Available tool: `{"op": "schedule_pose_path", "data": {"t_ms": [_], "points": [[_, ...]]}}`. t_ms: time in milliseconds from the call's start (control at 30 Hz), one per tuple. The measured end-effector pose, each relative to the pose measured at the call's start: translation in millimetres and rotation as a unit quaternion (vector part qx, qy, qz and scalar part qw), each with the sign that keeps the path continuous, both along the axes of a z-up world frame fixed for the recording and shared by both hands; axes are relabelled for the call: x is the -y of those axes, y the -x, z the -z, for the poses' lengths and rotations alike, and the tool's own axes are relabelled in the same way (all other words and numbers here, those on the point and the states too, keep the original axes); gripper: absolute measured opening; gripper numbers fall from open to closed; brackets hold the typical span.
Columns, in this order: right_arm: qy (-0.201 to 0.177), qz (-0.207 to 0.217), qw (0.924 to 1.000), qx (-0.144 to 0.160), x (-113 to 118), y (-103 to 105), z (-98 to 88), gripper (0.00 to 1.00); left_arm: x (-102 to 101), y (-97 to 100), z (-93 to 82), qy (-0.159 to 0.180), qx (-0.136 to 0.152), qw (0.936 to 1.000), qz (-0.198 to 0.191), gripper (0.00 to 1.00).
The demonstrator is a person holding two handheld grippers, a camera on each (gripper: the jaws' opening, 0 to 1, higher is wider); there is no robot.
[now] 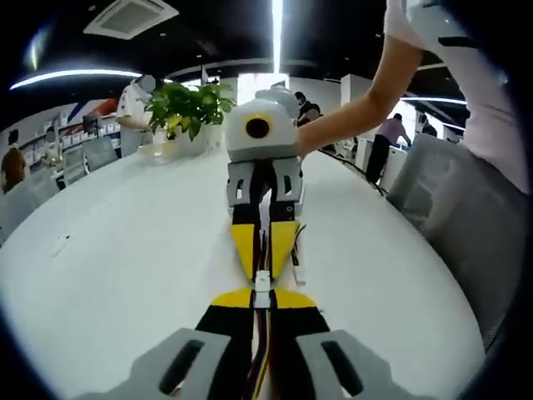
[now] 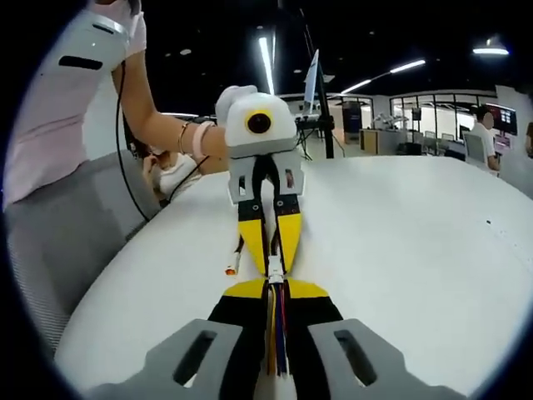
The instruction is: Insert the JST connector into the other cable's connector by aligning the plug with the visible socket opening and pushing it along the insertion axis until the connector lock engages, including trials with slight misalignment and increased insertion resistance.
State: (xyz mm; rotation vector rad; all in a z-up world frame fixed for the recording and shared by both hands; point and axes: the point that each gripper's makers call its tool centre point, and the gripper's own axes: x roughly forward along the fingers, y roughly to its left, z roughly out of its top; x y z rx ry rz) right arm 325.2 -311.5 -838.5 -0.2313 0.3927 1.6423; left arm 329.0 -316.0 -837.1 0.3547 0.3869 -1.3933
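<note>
White and wide, the surface (image 1: 125,250) carries our work in an open office, with a potted plant (image 1: 190,107) at its far edge in the left gripper view. Going rightward there, we see our left hand-held gripper (image 1: 261,293) rising from the bottom, clenched on a bundle of coloured wires (image 1: 260,350) that ends in a white JST connector (image 1: 262,281). Facing it tip to tip is our right hand-held gripper (image 1: 265,237), with a second loose plug (image 1: 296,268) dangling beside its yellow jaws. In the right gripper view, a loose plug (image 2: 231,267) hangs left of centre; our right hand-held gripper (image 2: 275,287) grasps its wires (image 2: 276,333), the white connectors (image 2: 275,268) meeting between both grippers' tips. We cannot tell whether the lock has engaged.
</note>
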Motion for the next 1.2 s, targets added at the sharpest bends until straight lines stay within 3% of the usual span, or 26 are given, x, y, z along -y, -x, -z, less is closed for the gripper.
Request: {"op": "schedule_pose_path", "data": {"t_ms": [900,1200], "points": [[-0.007,0.03,0.9994,-0.015,-1.2,-0.3,7.3,0.05,-0.4,-2.3,7.3,-0.017,0.0,0.9998,-0.012,0.01],[-0.007,0.039,0.999,-0.02,-2.4,-0.4,7.8,0.07,-0.4,-2.6,8.2,-0.024,-0.015,0.9992,-0.029,0.09]]}}
